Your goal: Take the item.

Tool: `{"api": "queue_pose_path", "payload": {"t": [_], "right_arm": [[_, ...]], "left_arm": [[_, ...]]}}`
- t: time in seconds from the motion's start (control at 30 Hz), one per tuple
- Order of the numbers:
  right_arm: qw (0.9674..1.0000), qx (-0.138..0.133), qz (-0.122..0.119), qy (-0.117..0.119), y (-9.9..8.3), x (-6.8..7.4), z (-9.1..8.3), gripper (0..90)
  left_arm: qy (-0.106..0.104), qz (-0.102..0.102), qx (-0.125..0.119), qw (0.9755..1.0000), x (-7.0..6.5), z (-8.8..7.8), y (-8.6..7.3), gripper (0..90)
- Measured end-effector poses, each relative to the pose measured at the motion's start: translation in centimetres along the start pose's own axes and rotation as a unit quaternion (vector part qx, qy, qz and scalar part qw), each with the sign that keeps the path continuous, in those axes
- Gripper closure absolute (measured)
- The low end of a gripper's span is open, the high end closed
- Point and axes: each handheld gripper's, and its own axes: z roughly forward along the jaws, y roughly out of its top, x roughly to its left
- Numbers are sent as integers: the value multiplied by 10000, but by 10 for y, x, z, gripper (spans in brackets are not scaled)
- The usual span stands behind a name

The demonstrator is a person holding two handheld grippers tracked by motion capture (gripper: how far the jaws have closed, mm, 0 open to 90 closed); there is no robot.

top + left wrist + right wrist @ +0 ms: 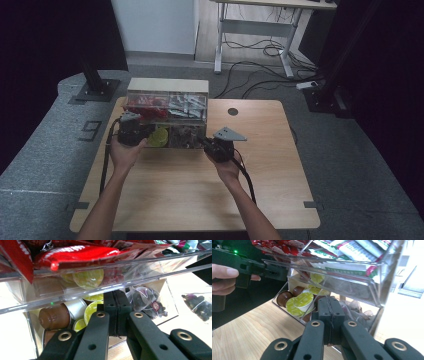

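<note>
Left gripper: I am holding my left gripper (pixel 134 131) at the left front corner of the clear organiser (pixel 167 102), with its jaws pressed fully together and nothing between them (the two black pads are meeting flat in the left gripper view).

Right gripper: I am holding my right gripper (pixel 218 147) just near of the organiser's right front corner, its jaws likewise closed tight and gripping nothing (pixel 329 315).

Organiser: it is sitting at the far middle of the wooden table (pixel 200 190), a clear two-tier box with an upper shelf and lower compartments.

Lower left compartment: the coffee capsules (pixel 299 302) are lying here, brown ones and ones with yellow-green lids, heaped loosely; my left gripper's closed tips (pixel 117 312) are pointing straight at them.

Lower right compartment: dark tea bags (pixel 145 300) are lying here, right of the capsules; my right gripper's tips are pointing at the front wall between the two compartments.

Upper shelf, left: red packets (pixel 75 255) are piling up here, above the capsules.

Upper shelf, right: white sachets with green and red print (pixel 352 250) are lying here.

Contact: I cannot tell whether either gripper's tips are touching the clear front wall.
</note>
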Motion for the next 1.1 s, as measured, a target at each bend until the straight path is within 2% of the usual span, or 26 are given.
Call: {"api": "queue_pose_path", "payload": {"t": [0.53,1.1], "right_arm": [[9998,-36,96,-189,-11,-19,-23,890],[9990,-168,177,-379,-9,-35,-41,890]], "left_arm": [[12,-7,-7,10000,0,0,-1,894],[10,-29,2,10000,1,0,-1,894]]}}
